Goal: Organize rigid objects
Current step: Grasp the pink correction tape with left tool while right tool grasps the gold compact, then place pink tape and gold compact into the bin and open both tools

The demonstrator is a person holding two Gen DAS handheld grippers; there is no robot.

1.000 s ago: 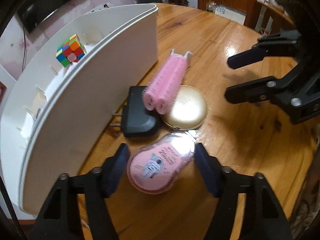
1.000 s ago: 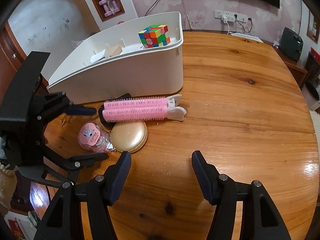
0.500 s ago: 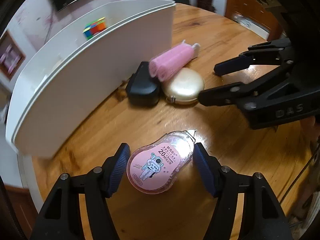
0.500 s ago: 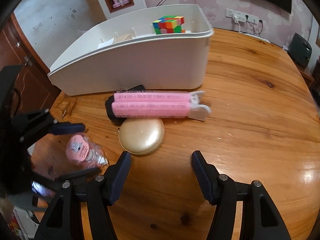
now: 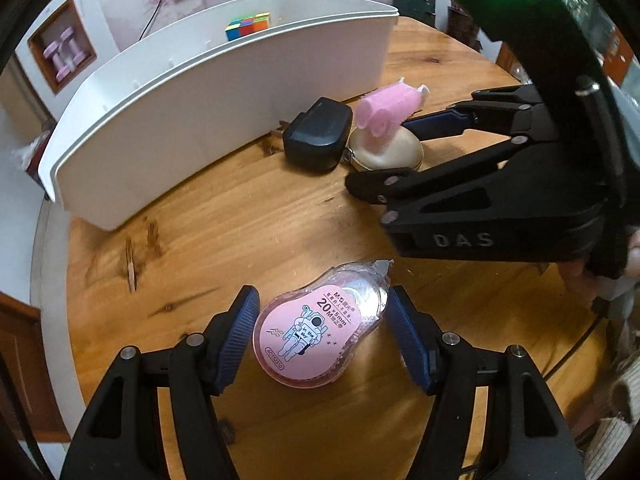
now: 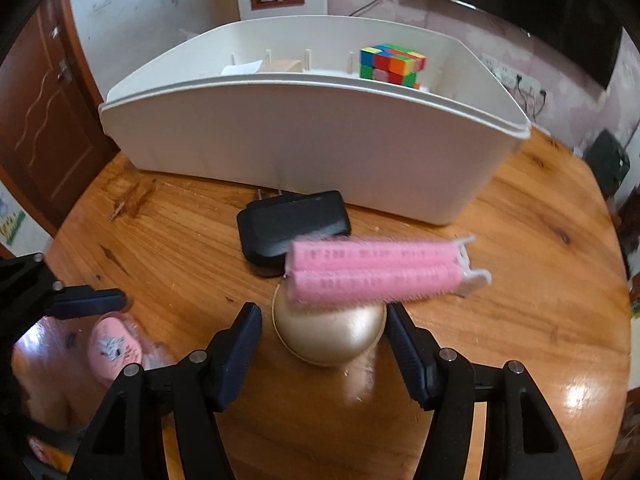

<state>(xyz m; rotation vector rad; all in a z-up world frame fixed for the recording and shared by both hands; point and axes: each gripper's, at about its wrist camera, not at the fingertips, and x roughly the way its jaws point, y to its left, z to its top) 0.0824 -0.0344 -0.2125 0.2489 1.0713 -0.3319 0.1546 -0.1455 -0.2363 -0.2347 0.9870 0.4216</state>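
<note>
- Correction tape, the pink one with the astronaut label, sits clamped between the pads of the left gripper, over bare wood at the near edge of the round table and well apart from the white bin.
- Its shell is rounded and glossy, so I reckon it could squirt out of the pads if the hand tips while carrying it over the bin wall.
- Right gripper is released, jaws standing either side of the gold round case without touching it.
- Pink hair roller clip lies with one end on top of that case, so closing and lifting the case would likely roll the clip off, maybe toward the table edge.
- Black plug adapter is touching or nearly touching both the case and the roller, so a sideways nudge could shove it against the bin.
- Both tools are close together here. From the left view the right one reaches across just beyond the tape, and a crossing path to the bin could knock them together.
- Rubik's cube already sits at one end of the bin, so dropping something on it may make it bounce.
</note>
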